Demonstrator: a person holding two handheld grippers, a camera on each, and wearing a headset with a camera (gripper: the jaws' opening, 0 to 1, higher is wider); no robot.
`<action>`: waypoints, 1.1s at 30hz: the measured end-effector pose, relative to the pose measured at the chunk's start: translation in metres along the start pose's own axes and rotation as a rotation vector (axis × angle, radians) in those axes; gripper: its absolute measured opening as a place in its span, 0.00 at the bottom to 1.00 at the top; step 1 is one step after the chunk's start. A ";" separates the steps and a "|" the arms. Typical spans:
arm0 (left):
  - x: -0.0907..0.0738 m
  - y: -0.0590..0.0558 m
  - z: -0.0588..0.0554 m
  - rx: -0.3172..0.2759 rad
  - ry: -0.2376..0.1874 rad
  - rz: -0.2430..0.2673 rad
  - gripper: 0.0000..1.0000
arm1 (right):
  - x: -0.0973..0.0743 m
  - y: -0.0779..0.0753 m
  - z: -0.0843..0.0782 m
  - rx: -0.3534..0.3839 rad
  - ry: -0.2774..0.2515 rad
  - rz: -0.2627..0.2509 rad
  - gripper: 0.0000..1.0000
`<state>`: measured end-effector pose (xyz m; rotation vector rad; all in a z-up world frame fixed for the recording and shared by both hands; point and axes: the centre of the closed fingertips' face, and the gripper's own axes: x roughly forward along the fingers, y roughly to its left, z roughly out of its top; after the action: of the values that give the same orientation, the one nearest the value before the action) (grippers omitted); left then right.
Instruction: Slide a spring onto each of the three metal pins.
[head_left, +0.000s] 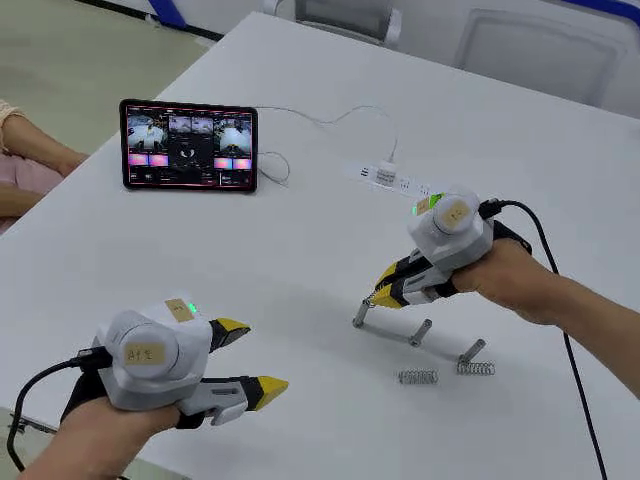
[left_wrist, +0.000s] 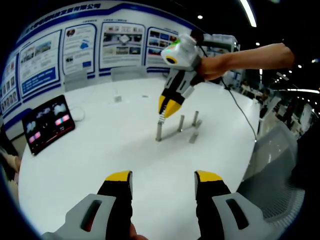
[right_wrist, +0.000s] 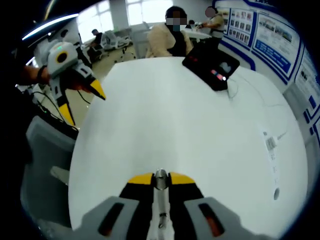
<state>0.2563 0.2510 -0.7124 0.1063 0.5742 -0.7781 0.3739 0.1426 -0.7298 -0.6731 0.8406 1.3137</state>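
Over the leftmost pin, the right gripper clamps a spring (the left gripper stands wide, holding nothing).

The table is white and smooth, matt with only a weak sheen. The three pins are of dull grey metal. The spring held by the right gripper is thin bright wire, like the two springs lying loose. The right gripper and the left gripper have smooth pale grey plastic bodies and matt yellow-and-black jaw tips. The tablet has a glossy screen.
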 end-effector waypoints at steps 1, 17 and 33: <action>0.000 0.000 0.000 -0.001 0.000 0.000 0.51 | 0.000 0.000 0.000 0.002 0.000 0.002 0.12; 0.001 -0.003 -0.001 -0.001 0.004 -0.009 0.51 | 0.011 0.003 0.003 -0.050 0.041 0.014 0.13; 0.000 -0.003 -0.001 -0.005 0.004 -0.007 0.50 | 0.024 0.004 -0.001 -0.064 0.071 0.029 0.13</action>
<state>0.2536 0.2496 -0.7126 0.1015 0.5804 -0.7830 0.3706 0.1558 -0.7501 -0.7646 0.8707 1.3539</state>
